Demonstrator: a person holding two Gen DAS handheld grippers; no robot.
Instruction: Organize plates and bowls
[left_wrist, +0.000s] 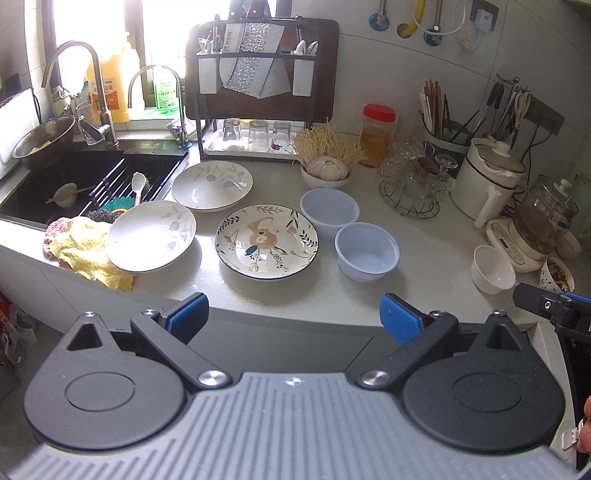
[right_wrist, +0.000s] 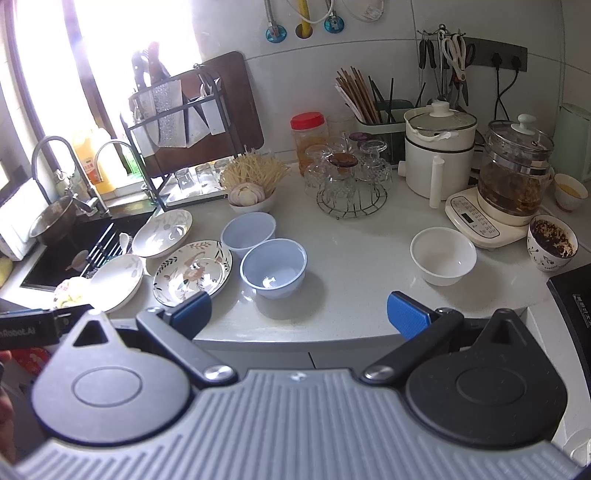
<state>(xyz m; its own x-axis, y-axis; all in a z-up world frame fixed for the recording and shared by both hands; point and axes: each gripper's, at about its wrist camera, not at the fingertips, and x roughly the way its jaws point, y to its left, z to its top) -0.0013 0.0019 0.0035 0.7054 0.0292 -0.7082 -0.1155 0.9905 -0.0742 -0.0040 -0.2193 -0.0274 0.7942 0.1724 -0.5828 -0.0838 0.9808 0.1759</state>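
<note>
left gripper (right_wrist: 27, 328) body reads "n robot.ai", partly cut off.

Home kitchen: sink (left_wrist: 92, 173), countertop (left_wrist: 424, 258), kettle (right_wrist: 517, 173).

Three patterned plates (left_wrist: 266, 242) are spread upright at left; two pale blue bowls (left_wrist: 366, 251) touch; a white bowl (left_wrist: 494, 268) sits apart at right.

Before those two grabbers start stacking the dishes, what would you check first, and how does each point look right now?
1. Left gripper open and empty: ok.
2. Right gripper open and empty: ok.
3. Floral plate lying flat, nothing on it: ok.
4. Two blue bowls empty: ok.
5. Near white plate stable: not ok, it rests tilted on the yellow cloth.
6. White bowl upright, apart from the other dishes: ok.
</note>
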